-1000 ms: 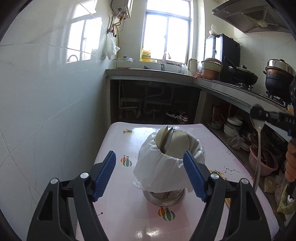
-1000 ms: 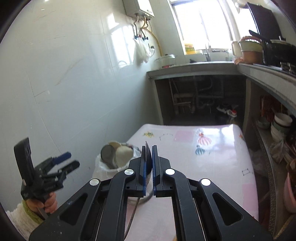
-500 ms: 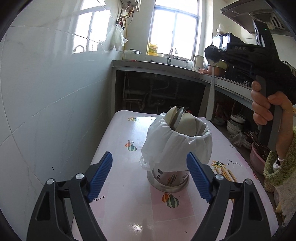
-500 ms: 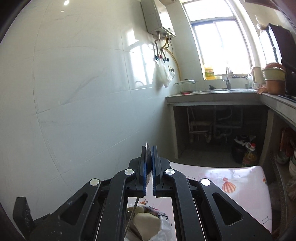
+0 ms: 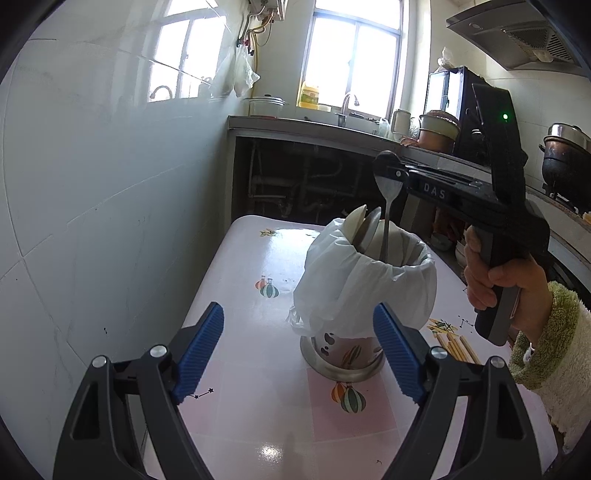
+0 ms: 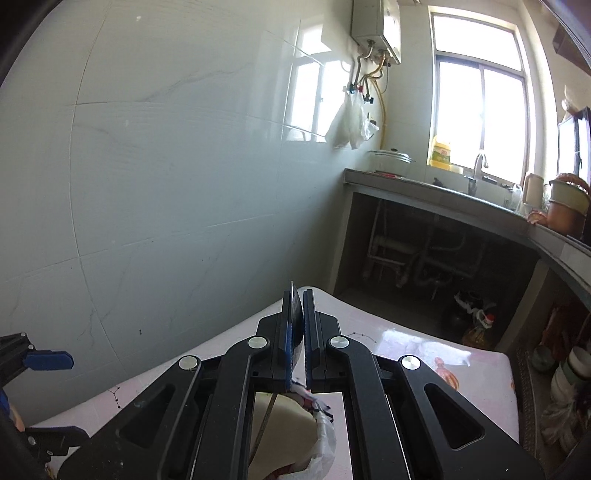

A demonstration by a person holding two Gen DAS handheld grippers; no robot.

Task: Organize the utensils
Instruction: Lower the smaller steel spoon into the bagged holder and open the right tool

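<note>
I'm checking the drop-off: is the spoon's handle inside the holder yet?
In. The spoon hangs upright from the right tool, its handle tip below the bag-lined holder rim.

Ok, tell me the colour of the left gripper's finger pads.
Blue, ribbed pads, clearest in the left wrist view.

A home kitchen. Ahead of the jaws runs a stone counter [image 5: 314,127] with a sink tap [image 5: 347,101] under a window [image 5: 354,51]. To their right sit a range hood [image 5: 517,40] and pots [image 5: 565,147]; a water heater [image 6: 376,29] hangs on the tiled wall.

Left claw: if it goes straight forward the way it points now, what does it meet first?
Probably the white plastic bag draped over the steel utensil holder, which stands between the open left claw pads; depth is hard to judge.
</note>
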